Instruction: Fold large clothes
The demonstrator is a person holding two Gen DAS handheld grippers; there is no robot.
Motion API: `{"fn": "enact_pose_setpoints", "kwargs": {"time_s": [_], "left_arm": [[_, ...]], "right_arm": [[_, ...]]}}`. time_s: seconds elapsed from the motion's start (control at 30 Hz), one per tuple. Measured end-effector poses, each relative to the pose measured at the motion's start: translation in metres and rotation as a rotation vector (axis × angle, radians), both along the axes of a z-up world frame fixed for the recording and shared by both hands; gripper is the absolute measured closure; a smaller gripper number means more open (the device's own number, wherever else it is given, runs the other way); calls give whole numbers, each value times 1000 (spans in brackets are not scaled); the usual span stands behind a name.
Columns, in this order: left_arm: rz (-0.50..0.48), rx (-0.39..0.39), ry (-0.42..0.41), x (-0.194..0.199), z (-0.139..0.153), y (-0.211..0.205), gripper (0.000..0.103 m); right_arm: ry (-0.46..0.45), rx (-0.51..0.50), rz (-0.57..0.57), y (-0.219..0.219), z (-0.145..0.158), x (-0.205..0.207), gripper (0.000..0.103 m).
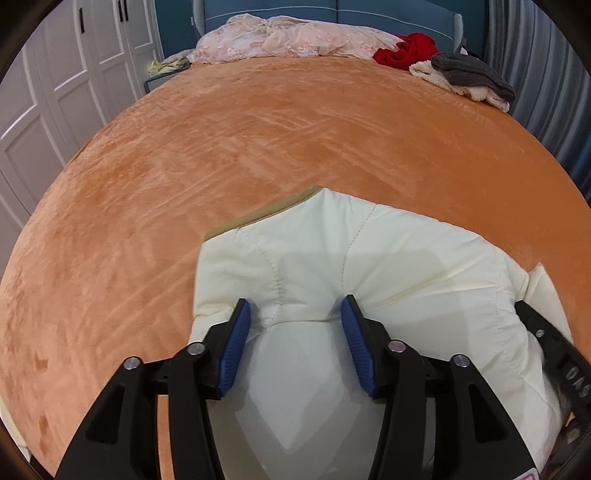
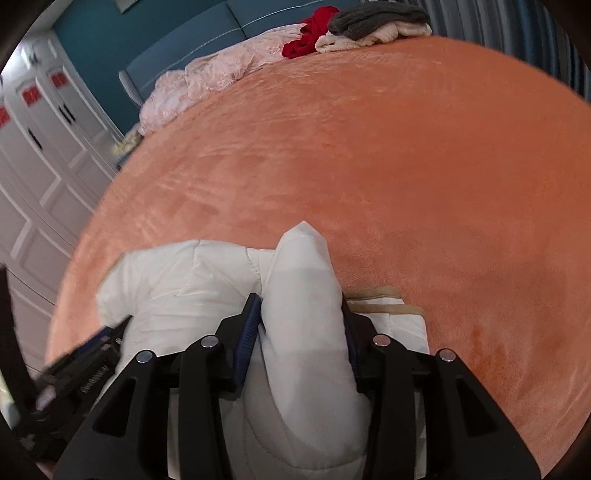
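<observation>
A cream padded quilted jacket (image 1: 373,266) with a tan collar edge (image 1: 280,206) lies bunched at the near edge of the orange bed. My left gripper (image 1: 295,314) has its jaws spread wide around a fold of the jacket, its blue pads (image 1: 236,350) pressing into the fabric on both sides. In the right wrist view my right gripper (image 2: 301,317) is closed on a thick roll of the same jacket (image 2: 306,295), which stands up between the fingers. The left gripper (image 2: 88,362) shows at the left there; the right gripper's body (image 1: 554,354) shows at the right of the left wrist view.
The orange plush bedspread (image 1: 258,140) stretches away. At the far end lie a pink lace cover (image 1: 288,40), a red garment (image 1: 404,48) and a grey and cream pile (image 1: 469,75). White wardrobe doors (image 1: 55,92) stand left; a blue headboard (image 1: 369,11) is behind.
</observation>
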State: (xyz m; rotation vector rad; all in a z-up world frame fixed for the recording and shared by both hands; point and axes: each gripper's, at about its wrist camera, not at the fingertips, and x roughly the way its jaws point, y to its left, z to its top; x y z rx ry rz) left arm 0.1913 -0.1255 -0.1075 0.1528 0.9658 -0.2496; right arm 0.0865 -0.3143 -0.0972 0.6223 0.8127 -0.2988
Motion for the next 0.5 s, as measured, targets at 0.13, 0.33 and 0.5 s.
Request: {"fn": "enact_pose_setpoints", "kwargs": {"time_s": [0.13, 0.33, 0.5], "left_arm": [[-13, 4, -12, -19, 25, 14, 50], [-78, -45, 10, -75, 56, 32, 51], [-105, -12, 61, -107, 55, 30, 52]], "right_arm": [[-62, -76, -59, 3, 44, -41, 48], [16, -195, 132, 40, 80, -74, 86], [194, -225, 234, 61, 54, -73, 87]]}}
